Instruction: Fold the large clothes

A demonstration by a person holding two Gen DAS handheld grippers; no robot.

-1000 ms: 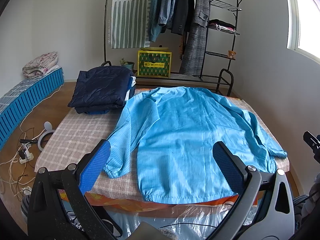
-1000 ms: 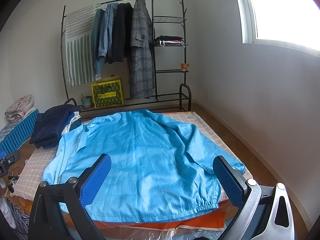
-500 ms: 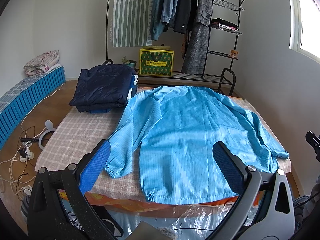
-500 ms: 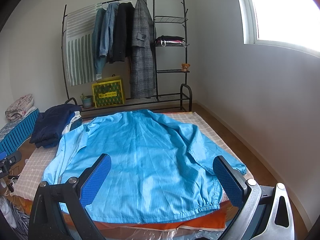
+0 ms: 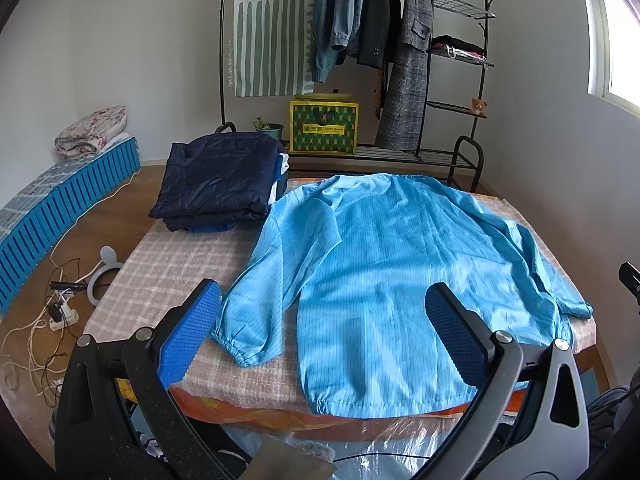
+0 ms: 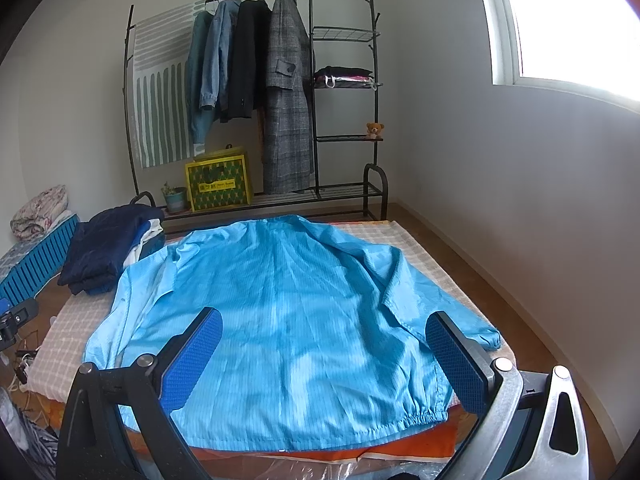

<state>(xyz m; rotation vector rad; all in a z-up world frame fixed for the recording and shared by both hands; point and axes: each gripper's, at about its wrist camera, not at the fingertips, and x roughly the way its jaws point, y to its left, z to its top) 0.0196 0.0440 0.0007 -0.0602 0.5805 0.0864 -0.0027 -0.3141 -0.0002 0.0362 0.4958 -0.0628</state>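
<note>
While both tongs, left [image 5: 320, 320] and right [image 6: 324, 344], gape wide and hold nothing, the light blue jacket [image 5: 400, 272] lies spread flat on the bed [image 5: 168, 276] just ahead of them, a folded navy pile [image 5: 216, 180] beyond the left tongs.

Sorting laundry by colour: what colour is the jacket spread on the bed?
Light blue jacket, with fine stripes; clearest in the right wrist view.
</note>
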